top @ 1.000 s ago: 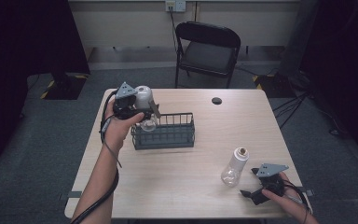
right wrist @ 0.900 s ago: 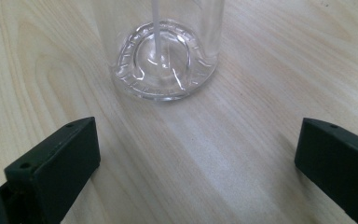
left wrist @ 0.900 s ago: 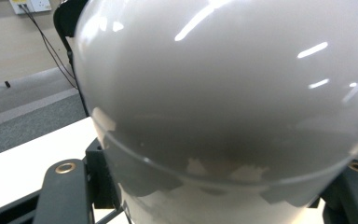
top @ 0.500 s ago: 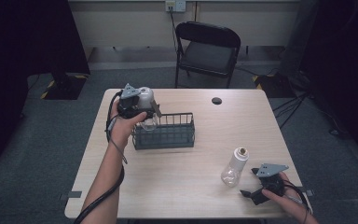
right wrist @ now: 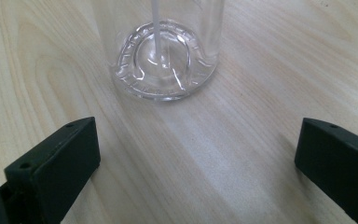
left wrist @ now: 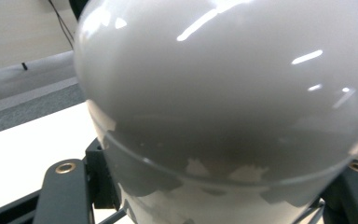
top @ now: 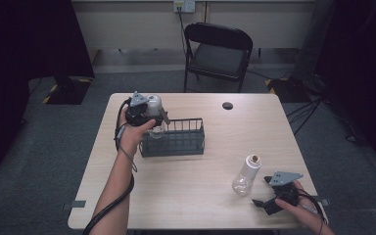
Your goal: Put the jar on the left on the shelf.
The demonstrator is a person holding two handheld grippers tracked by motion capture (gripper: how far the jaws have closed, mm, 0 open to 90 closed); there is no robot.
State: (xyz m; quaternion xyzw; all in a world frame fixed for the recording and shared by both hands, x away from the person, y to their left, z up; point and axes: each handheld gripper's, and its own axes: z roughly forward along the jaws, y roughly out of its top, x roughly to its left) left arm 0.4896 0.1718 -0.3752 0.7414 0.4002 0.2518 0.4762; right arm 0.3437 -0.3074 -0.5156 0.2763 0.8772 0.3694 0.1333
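I am holding one bulb (top: 152,105) in my left claw (top: 144,115), jaws closed on its globe, over the left end of the rack (top: 172,138) — not yet set in. A second bulb (top: 247,174) is standing on the tabletop (top: 196,196); my right claw (top: 269,196) is resting just beside it, jaws wide open, touching nothing — that bulb remains.

High view up above the person's side, looking forward and down on the whole tabletop (top: 186,191), left gripper view pressed very close to a white bulb (left wrist: 223,93), right gripper view low over the wood, very near a clear bottle (right wrist: 165,60), both also seen from above.
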